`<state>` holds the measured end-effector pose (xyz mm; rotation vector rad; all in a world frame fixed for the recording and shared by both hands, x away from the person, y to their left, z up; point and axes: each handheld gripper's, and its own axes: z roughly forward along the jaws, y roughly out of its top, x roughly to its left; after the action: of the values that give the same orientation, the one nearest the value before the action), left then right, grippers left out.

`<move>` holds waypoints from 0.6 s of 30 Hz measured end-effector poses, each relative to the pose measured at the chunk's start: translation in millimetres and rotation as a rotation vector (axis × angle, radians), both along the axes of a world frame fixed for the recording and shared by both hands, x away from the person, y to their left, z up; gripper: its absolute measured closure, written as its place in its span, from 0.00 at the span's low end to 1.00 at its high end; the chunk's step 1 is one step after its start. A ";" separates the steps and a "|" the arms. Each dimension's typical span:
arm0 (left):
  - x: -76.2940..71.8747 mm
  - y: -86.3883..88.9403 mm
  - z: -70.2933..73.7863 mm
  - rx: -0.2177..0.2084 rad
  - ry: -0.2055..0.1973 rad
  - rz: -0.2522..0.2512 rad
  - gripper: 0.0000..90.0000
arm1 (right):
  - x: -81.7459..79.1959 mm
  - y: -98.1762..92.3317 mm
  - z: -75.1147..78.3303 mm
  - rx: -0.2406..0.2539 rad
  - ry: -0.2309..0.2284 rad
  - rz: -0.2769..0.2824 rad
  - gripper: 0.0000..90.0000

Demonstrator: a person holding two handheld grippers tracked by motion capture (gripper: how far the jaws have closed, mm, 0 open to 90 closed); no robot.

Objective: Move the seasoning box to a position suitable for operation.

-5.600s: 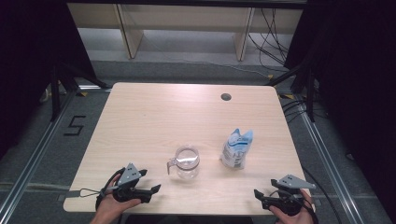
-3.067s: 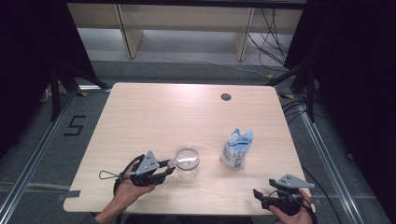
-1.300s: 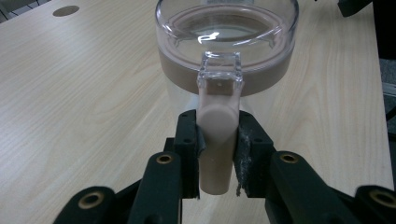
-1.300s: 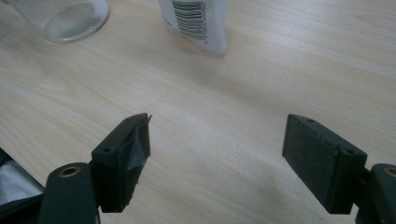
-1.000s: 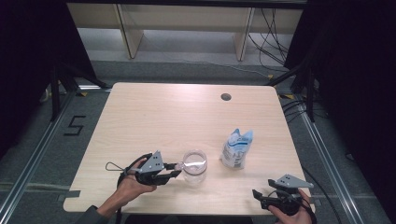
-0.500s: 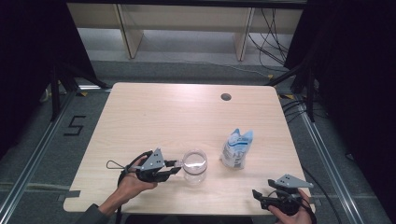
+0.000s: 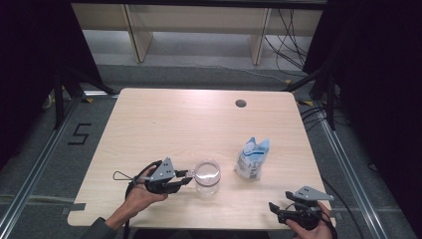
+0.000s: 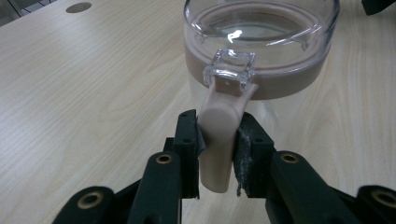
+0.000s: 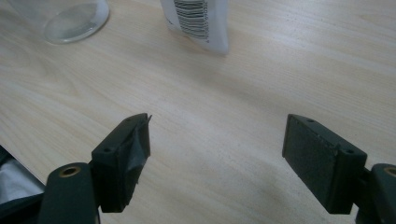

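clear jug held by its handle, right claw parked wide open

the left claw (image 8: 218, 140) was seen clamped on the beige handle (image 8: 219, 135) of the clear jug (image 7: 207, 176), with both black pads pressed flat against the handle's sides. the handle was gripped low down, under the clear clip where it joins the beige band around the jug's rim. the jug itself was stood upright on the counter (image 7: 199, 114), near the front edge and a bit left of the middle, with the left claw reaching in level from its left side in the high view.

the right claw (image 9: 217, 154) was held wide open over bare wood, nothing between its pads. it was kept at the front right corner of the counter, well apart from the jug.

a white and blue pouch (image 7: 253, 159) with a barcode on it was stood just to the right of the jug, not touching it. a small dark hole (image 7: 241, 103) was noted in the counter further back.
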<state>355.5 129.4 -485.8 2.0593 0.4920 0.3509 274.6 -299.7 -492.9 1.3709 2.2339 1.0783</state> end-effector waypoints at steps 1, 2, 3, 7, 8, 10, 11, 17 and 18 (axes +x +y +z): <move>-0.1 -0.3 -0.6 0.003 0.001 0.003 0.78 | -0.1 -0.2 0.2 0.001 -0.001 0.001 0.27; -0.3 -0.3 -1.2 0.003 0.004 0.012 0.72 | 0.0 -0.2 0.2 0.000 -0.002 0.002 0.27; -0.5 0.6 -1.3 0.007 0.010 0.011 0.70 | 0.0 -0.3 0.2 0.001 -0.002 0.002 0.27; -3.2 5.0 0.0 -0.007 0.015 0.017 0.67 | -1.0 0.7 0.7 0.013 0.017 -0.001 0.27; -3.2 6.3 1.0 -0.007 0.010 0.006 0.66 | -0.5 0.3 0.6 0.010 0.008 0.003 0.27; -5.3 9.0 3.0 -0.017 0.010 0.020 0.64 | 0.9 -1.5 0.6 -0.007 -0.015 0.018 0.27; -7.1 9.9 3.4 -0.035 0.019 0.039 0.64 | 0.8 -1.7 1.0 -0.008 -0.010 0.022 0.27; -10.7 16.5 8.3 -0.080 0.040 0.047 0.65 | 0.7 -1.0 1.1 -0.011 -0.013 0.023 0.27; -12.0 18.4 10.5 -0.089 0.038 0.044 0.68 | 1.2 -1.3 0.6 -0.018 -0.023 0.028 0.27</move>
<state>343.5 147.8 -475.4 1.9740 0.5666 0.3112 275.8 -301.0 -492.3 1.3174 2.2477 1.0746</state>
